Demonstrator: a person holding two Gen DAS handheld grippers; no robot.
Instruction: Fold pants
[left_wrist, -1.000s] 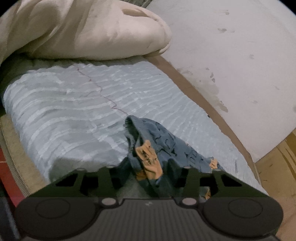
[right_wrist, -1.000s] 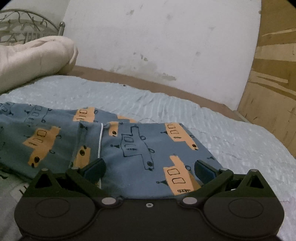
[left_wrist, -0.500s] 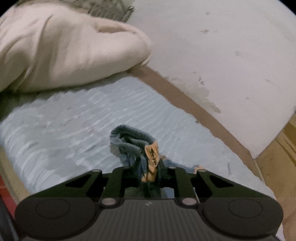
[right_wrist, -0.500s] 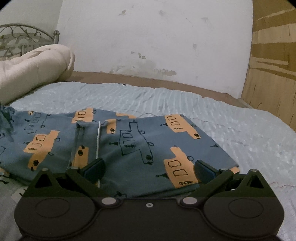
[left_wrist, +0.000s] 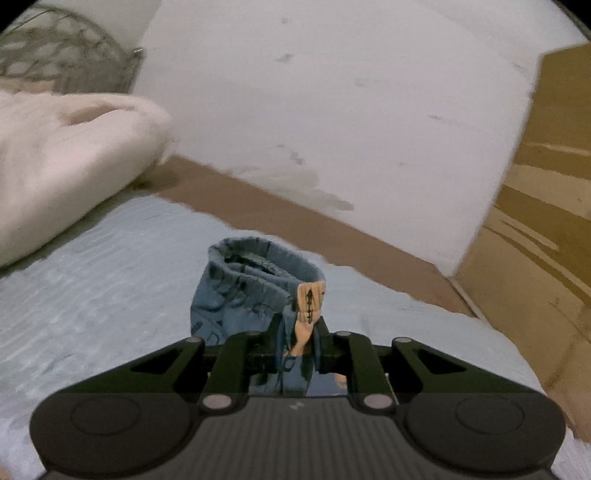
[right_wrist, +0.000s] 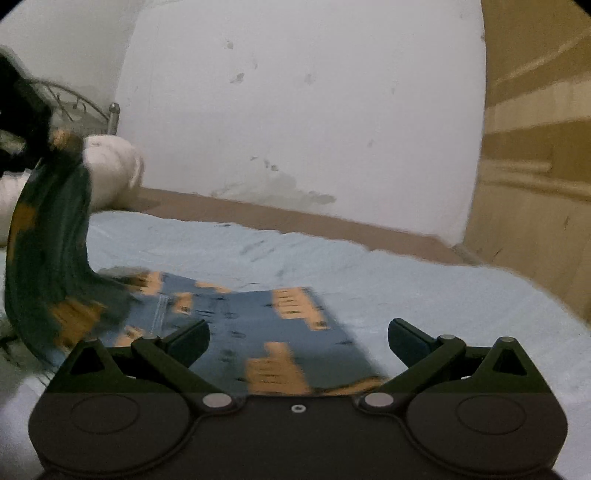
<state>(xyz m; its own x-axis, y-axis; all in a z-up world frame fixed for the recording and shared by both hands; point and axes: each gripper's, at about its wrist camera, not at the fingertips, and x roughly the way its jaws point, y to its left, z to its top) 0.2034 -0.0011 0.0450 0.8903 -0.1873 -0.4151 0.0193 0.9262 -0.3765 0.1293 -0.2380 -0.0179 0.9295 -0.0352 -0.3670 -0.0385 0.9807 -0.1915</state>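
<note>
In the left wrist view, the left gripper (left_wrist: 297, 332) has its fingers (left_wrist: 275, 334) drawn in close and pinching a bunched end of the pants (left_wrist: 255, 291). The jaws have just been closing, with that cloth between them. A cuff-like roll of blue fabric with an orange patch stands up just past the fingertips, raised off the bed (left_wrist: 92, 288) and its pale blue ribbed cover.

In the right wrist view, the right gripper (right_wrist: 297, 341) has its fingers (right_wrist: 192, 339) spread wide and empty; the pants (right_wrist: 266, 332) lie flat on the bed (right_wrist: 424, 288) below and between them, not gripped. The blue cloth, printed with orange shapes, is blurred. At the left of that view one part of the garment rises from the bed in a dark curved band up to a black shape at the frame edge, too blurred to tell more.

Farther back, a cream duvet (left_wrist: 62, 158) is heaped at the head of the bed, with a curled metal headboard (left_wrist: 70, 62) behind it. A brown strip runs along the far edge of the mattress, under a stained white wall (left_wrist: 332, 110). A wooden panel (left_wrist: 546, 192) stands at the right.
</note>
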